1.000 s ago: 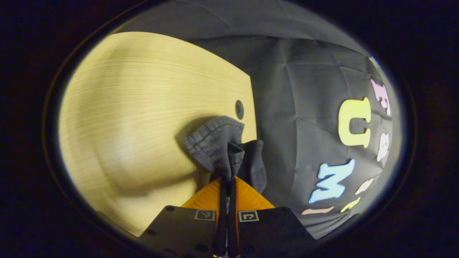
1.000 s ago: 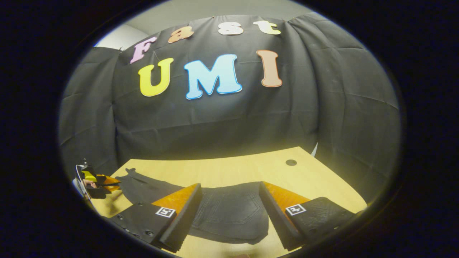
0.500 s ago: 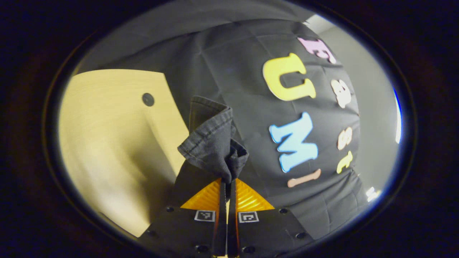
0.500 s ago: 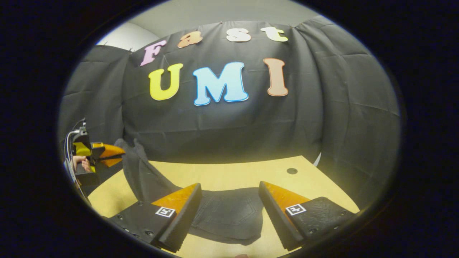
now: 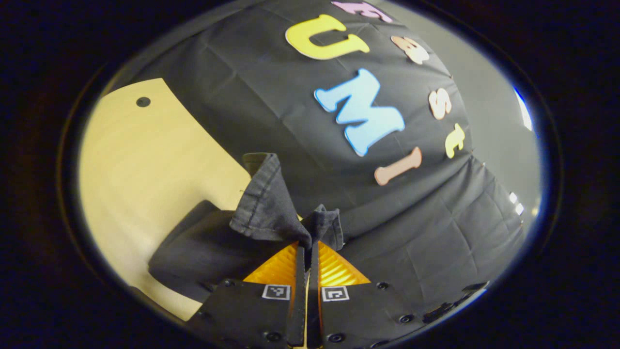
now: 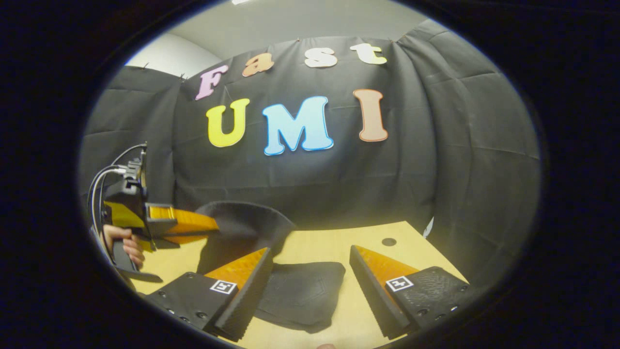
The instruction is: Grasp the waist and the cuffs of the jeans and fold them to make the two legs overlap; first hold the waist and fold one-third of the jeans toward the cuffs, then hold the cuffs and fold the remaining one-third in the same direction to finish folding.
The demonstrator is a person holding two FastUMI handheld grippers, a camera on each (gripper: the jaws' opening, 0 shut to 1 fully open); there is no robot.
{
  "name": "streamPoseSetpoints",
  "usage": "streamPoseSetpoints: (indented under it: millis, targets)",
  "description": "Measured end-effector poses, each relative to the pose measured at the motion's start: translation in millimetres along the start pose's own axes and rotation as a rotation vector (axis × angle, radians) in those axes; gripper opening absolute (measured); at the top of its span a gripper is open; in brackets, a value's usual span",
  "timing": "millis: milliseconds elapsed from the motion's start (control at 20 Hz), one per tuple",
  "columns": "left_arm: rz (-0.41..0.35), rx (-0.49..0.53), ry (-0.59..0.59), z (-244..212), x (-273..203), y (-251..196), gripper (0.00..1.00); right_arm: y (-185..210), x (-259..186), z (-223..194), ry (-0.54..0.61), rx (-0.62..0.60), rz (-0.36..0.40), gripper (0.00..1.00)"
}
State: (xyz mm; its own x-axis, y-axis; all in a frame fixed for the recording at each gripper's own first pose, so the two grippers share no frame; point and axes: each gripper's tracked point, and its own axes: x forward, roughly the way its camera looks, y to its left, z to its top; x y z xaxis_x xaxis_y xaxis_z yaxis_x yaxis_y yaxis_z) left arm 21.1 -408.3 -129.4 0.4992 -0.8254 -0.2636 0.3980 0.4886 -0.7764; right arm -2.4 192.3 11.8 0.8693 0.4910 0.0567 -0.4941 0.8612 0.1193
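Observation:
Dark grey jeans (image 6: 300, 295) lie folded on the light wooden table (image 6: 339, 240), pocket side up. My left gripper (image 5: 306, 245) is shut on the jeans' cuffs (image 5: 271, 208), holding them up above the table so the legs arch over the folded part. In the right gripper view that left gripper (image 6: 213, 225) comes in from the left with a hand behind it, and the lifted legs (image 6: 242, 220) curve from it down to the table. My right gripper (image 6: 310, 257) stands open just above the folded jeans with nothing between its fingers.
A round dark hole (image 6: 388, 241) sits in the tabletop near the far right corner, seen too in the left gripper view as a hole (image 5: 143, 102). Bare tabletop (image 5: 140, 160) spreads beyond the jeans. The black cloth wall closes the back.
My left gripper has lifted the cuffs off the table and carried them right, over the folded jeans. The right gripper has stayed open and nearly still.

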Motion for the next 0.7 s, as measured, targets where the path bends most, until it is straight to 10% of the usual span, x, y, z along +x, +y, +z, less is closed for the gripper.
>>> streamPoseSetpoints:
  millis: [700]
  targets:
    - [0.215, 0.207, 0.179, -144.1, 58.3, 57.4, 0.10, -19.6, -9.4, -17.5, 0.043, 0.038, 0.061, 0.96]
